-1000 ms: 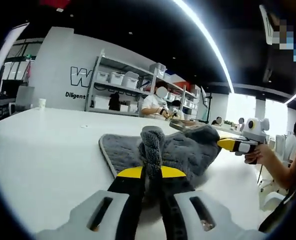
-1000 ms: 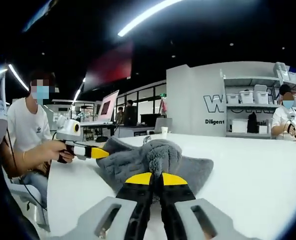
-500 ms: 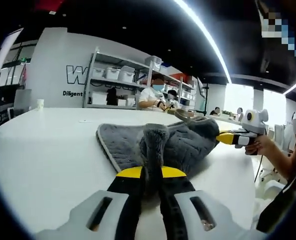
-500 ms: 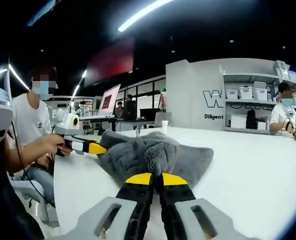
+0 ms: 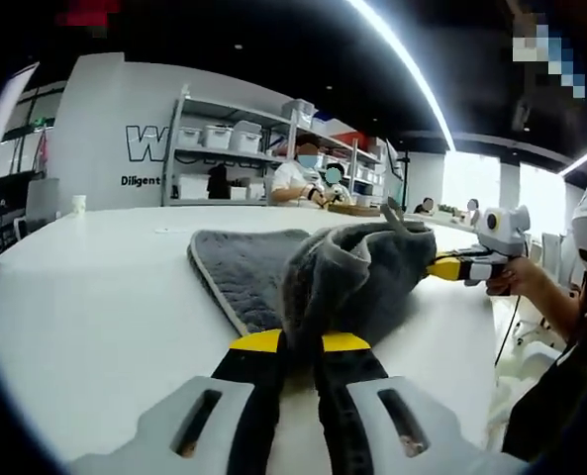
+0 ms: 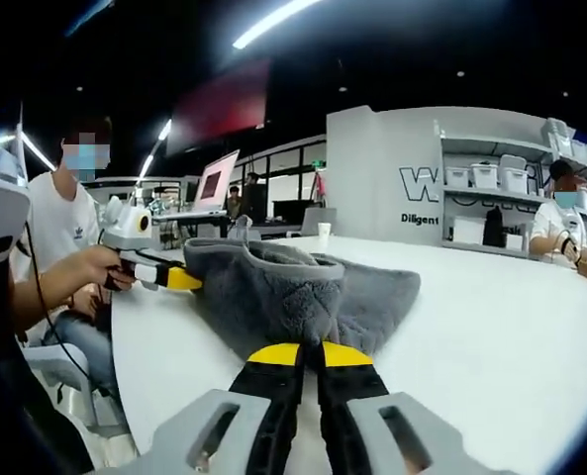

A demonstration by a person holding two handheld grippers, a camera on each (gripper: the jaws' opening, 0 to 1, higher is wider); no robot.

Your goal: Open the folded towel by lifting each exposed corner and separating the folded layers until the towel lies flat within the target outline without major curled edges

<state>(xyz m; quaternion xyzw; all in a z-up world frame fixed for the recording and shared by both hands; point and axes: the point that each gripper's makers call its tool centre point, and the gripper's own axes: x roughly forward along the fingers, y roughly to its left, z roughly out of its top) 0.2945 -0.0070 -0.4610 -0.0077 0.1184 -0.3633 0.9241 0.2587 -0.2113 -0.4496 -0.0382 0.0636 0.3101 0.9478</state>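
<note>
Left gripper view: left gripper (image 5: 301,341) and right gripper (image 6: 310,348) each clench a towel (image 5: 313,272) corner, raised to part its layers.

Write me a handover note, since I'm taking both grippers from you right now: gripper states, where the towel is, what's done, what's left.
Left gripper: shut on the grey towel, pinching a bunched fold.
Right gripper: shut on the same towel, at another bunched part.
Towel: on the white table, held between both grippers, one layer lying flat on the far side, the rest humped up.
Done: both grips taken, layers partly separated.
Left: pull the layers apart, lay the towel flat, smooth curled edges. I can't make out a target outline.
</note>
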